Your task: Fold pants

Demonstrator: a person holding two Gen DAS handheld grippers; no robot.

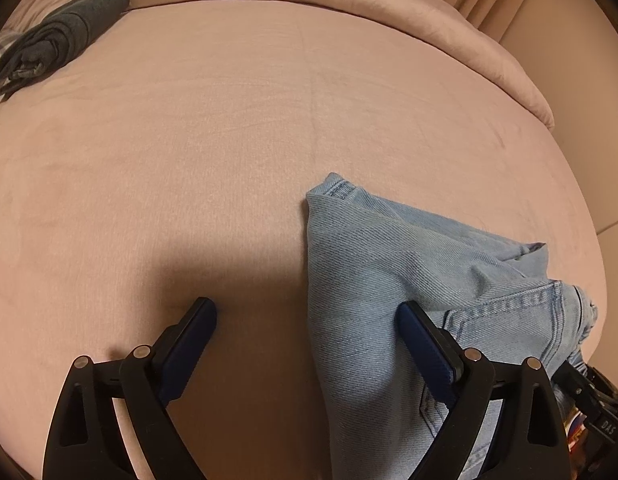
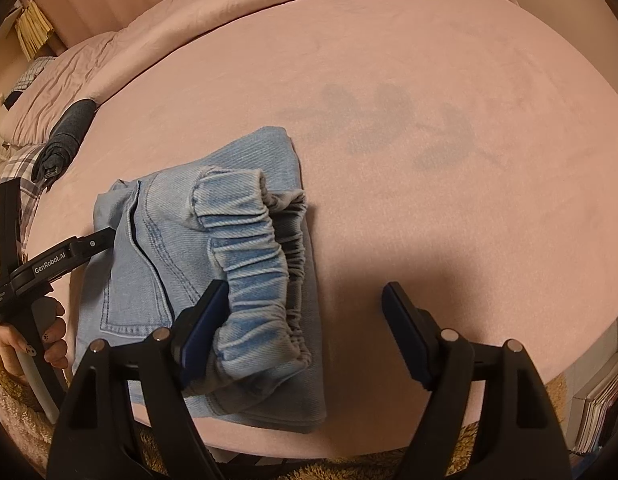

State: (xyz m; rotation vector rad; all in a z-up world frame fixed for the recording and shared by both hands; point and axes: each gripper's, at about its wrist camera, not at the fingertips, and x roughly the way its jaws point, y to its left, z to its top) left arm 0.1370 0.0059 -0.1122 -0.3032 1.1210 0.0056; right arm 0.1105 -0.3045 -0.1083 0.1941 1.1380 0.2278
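Pants [image 2: 213, 280] lay folded compact, lower left of frame; folding looked nearly done. Left gripper [image 1: 307, 312] jaws wide, holding nothing; right gripper [image 2: 305, 296] likewise.

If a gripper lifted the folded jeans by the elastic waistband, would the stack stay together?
Probably not: the jeans are soft denim layers lying loose, so lower folds would likely droop open. The gathered waistband looks stretchy and bulky, offering easy purchase. Pushed on the bedspread, they would likely bunch.
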